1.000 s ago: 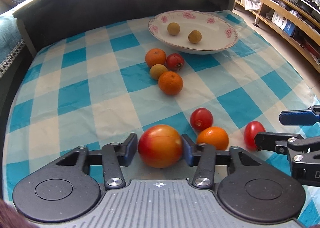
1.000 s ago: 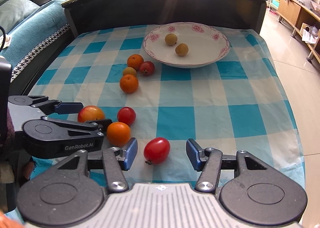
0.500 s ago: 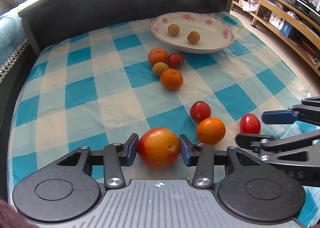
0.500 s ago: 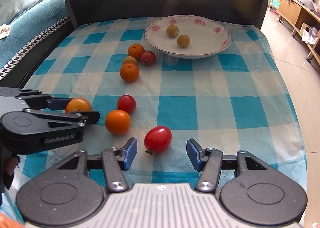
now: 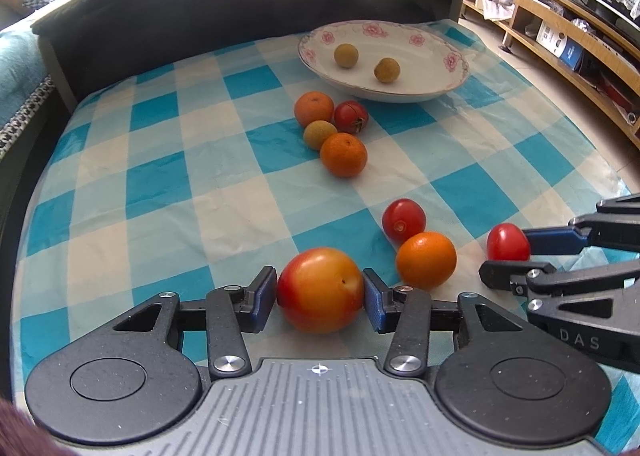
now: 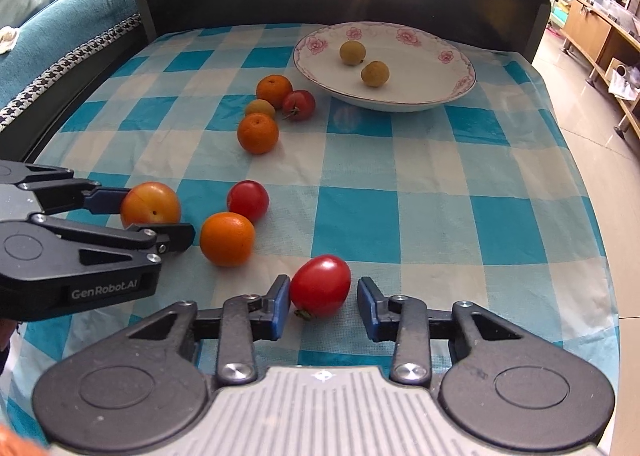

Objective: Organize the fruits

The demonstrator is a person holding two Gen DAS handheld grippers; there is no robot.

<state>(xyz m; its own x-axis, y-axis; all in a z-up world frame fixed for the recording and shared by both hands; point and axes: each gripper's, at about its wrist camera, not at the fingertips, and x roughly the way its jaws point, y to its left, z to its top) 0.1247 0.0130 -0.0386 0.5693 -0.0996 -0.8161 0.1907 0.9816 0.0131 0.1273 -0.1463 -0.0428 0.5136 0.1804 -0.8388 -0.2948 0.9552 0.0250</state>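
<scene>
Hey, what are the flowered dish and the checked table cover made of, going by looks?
Dish: likely glazed ceramic, glossy white with printed pink flowers and a thin dark rim line. Table cover: seemingly thin woven cloth or plastic-coated fabric, matte, faintly wrinkled.

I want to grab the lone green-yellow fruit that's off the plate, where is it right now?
The green-yellow fruit lies on the checked cloth left of the plate, wedged between two oranges, a tomato just right of it.

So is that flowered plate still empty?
No. The flowered plate holds two small yellowish fruits; the other fruits lie outside it on the checked cloth.
</scene>
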